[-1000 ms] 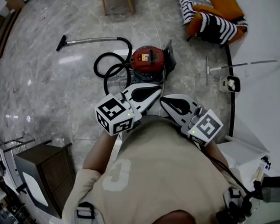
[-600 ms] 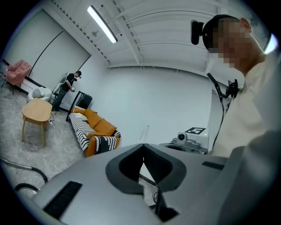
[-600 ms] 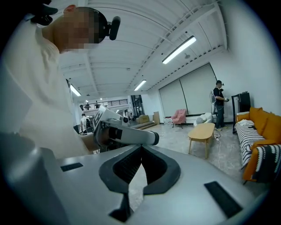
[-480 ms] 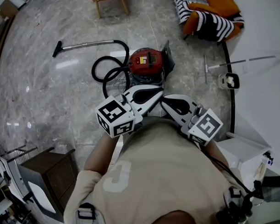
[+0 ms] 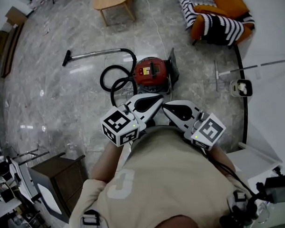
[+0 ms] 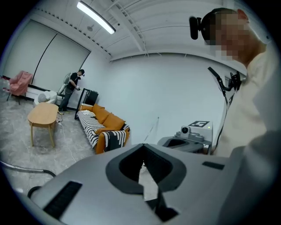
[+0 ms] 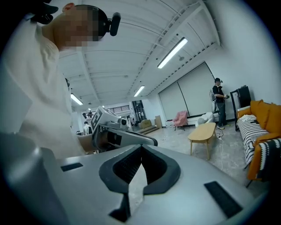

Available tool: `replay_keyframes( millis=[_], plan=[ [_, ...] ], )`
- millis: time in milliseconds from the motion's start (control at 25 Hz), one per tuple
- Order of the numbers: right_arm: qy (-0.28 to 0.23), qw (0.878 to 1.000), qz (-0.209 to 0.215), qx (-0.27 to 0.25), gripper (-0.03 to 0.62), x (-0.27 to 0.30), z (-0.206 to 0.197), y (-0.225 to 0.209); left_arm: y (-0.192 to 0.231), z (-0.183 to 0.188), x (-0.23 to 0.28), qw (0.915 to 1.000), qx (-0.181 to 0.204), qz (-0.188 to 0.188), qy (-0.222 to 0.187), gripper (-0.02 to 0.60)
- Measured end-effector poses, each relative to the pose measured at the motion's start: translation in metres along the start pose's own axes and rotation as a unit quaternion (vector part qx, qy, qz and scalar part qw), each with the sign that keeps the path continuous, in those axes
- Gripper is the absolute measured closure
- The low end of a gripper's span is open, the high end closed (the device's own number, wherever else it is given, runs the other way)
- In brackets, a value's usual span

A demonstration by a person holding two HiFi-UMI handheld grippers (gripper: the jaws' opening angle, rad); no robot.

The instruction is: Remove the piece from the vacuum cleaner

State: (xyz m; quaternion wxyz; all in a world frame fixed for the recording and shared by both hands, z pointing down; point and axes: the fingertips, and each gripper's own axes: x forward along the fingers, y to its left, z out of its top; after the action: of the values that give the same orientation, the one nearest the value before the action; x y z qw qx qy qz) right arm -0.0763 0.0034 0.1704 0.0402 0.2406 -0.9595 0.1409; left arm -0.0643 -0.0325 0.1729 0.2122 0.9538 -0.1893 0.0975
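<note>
Both pairs of jaws are pressed together on nothing. The left gripper (image 5: pixel 159 98) and right gripper (image 5: pixel 165 107) hang near the red vacuum cleaner (image 5: pixel 151 71), whose looped hose (image 5: pixel 114 80) might snag a reach.

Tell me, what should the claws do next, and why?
Probably bring both down toward the red vacuum cleaner. The left claw and right claw are shut, empty and held by the person's chest, apart from the vacuum on the floor.

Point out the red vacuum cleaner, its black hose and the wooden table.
red vacuum cleaner (image 5: pixel 151 69): head view, red top of its body.
black hose (image 5: pixel 102 78): head view, left side of its coil.
wooden table (image 5: pixel 109 1): head view, its tabletop.
</note>
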Motion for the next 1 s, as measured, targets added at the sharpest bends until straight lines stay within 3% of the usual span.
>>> replay_keyframes(
  millis=[400, 680, 1000],
  plan=[
    [-0.021, 0.998, 0.026, 0.053, 0.591, -0.07, -0.011, -0.102, 0.016, 0.017, 0.085, 0.9952, -0.002, 0.09, 0.038, 0.577],
    [-0.014, 0.995, 0.065, 0.078, 0.591, -0.095, -0.019, -0.136, 0.028, 0.011, 0.118, 0.9866, -0.012, 0.151, 0.06, 0.577],
    [0.016, 0.99, 0.056, 0.13, 0.591, -0.097, -0.039, -0.167, 0.045, -0.014, 0.133, 0.9744, -0.01, 0.197, 0.109, 0.577]
  ],
)
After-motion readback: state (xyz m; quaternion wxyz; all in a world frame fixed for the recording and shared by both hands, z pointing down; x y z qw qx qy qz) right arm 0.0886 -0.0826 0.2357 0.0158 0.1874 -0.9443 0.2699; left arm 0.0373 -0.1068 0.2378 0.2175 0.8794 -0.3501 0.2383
